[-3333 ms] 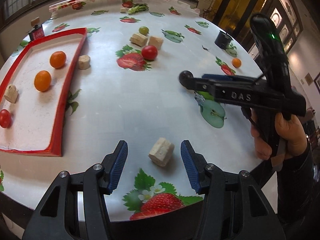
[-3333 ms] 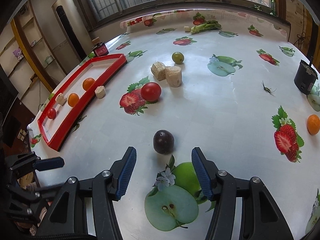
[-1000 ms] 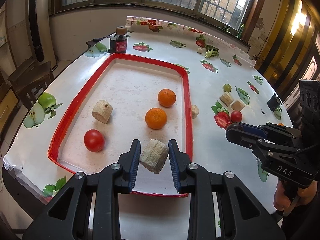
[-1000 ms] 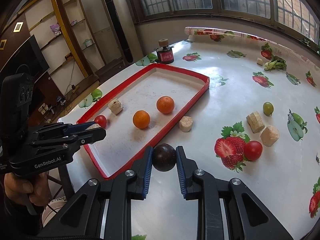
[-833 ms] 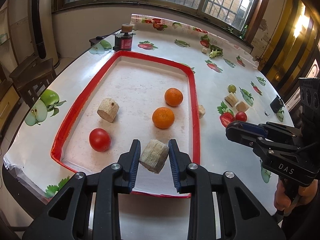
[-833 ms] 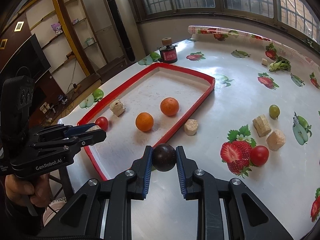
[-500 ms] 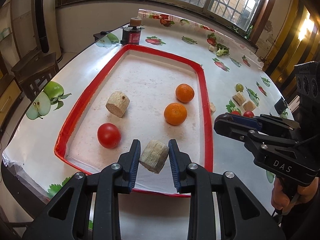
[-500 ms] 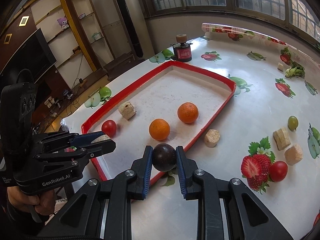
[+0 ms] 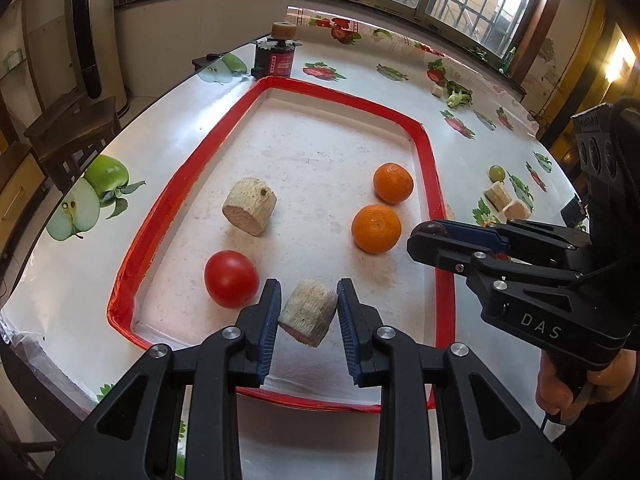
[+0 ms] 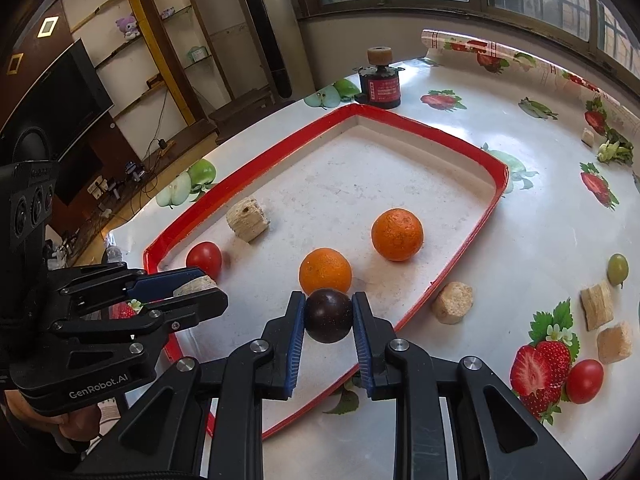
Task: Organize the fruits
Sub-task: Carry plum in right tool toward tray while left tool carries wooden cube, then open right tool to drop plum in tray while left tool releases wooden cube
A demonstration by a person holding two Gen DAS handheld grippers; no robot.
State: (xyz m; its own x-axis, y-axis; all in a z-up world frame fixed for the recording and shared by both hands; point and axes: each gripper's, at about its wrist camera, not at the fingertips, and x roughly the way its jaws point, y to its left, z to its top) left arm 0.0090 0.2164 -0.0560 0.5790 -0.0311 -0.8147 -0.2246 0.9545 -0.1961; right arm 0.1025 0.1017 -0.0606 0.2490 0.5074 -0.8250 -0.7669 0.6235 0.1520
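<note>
Four items (apparently fruit) occupy red tray (image 9: pixel 435 200).

The tray (image 9: pixel 436 184) lies on the surface (image 10: pixel 532 224). In it: two oranges (image 9: pixel 376 228) on the right, one behind the other; a tomato (image 9: pixel 231 278) near left; a chunk (image 9: pixel 249 205) behind the tomato. Right of the tray, on the surface — further chunks (image 10: pixel 453 303) and a second tomato (image 10: pixel 584 376).

Your left camera sits on the left gripper (image 9: pixel 307 314) and looks down, close, into the red tray (image 9: pixel 436 208). Your right camera sits on the right gripper (image 10: pixel 329 316) and looks down from the tray's other side. Both see the tray and each other's gripper.
</note>
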